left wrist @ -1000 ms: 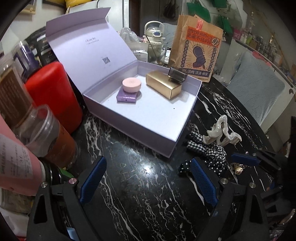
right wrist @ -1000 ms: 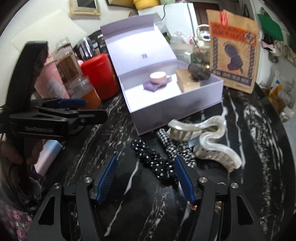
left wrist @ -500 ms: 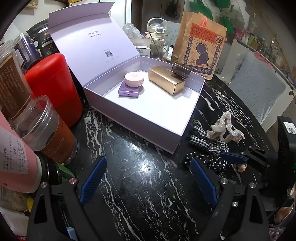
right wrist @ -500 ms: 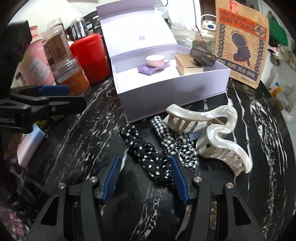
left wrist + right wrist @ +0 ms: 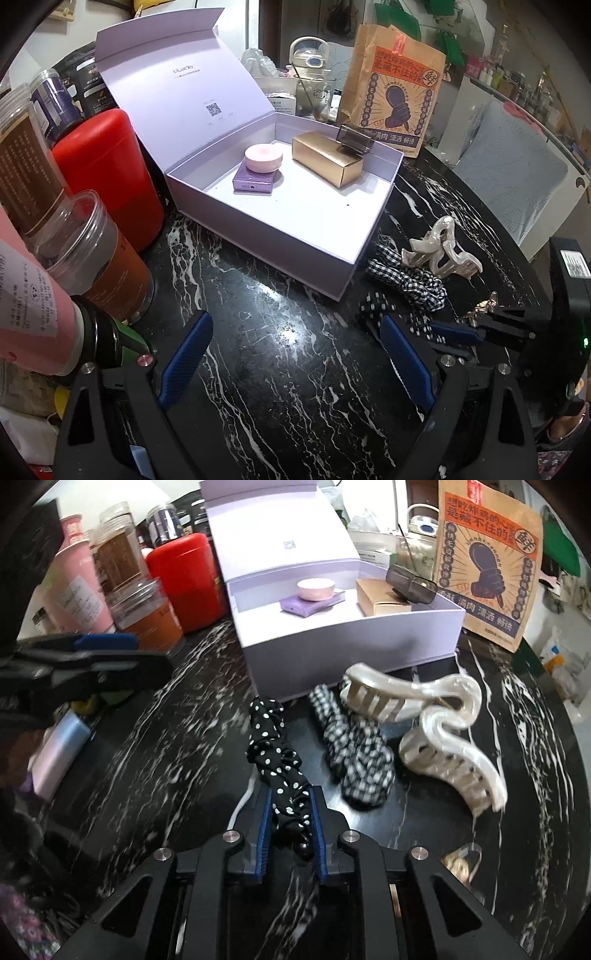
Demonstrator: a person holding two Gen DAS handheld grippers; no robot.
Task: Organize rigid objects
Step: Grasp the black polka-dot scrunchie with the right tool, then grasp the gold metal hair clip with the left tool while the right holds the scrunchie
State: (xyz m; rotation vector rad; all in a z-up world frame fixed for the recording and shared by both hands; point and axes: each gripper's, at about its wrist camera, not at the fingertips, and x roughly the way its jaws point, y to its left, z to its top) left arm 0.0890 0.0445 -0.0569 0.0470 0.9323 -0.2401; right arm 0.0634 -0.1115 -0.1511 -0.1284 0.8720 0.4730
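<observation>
An open lilac box [image 5: 280, 236] [image 5: 332, 635] on the black marble table holds a pink round case [image 5: 263, 158] on a purple packet, a gold box [image 5: 327, 162] and a dark clip [image 5: 355, 139]. My right gripper [image 5: 290, 801] is shut on a black polka-dot scrunchie [image 5: 275, 749], in front of the box. Beside it lie a checked scrunchie [image 5: 354, 753] and a pearl-white claw clip [image 5: 436, 720]. My left gripper [image 5: 291, 354] is open and empty above bare table, left of the scrunchies [image 5: 406, 291].
A red canister [image 5: 110, 173], clear jars [image 5: 92, 254] and a pink tube [image 5: 26, 317] crowd the left side. A brown paper bag [image 5: 391, 88] and a kettle [image 5: 308, 61] stand behind the box. A small metal hair clip [image 5: 460, 860] lies at the right.
My right gripper has moved forward and closed on the polka-dot scrunchie. The left gripper has stayed open and shifted only slightly.
</observation>
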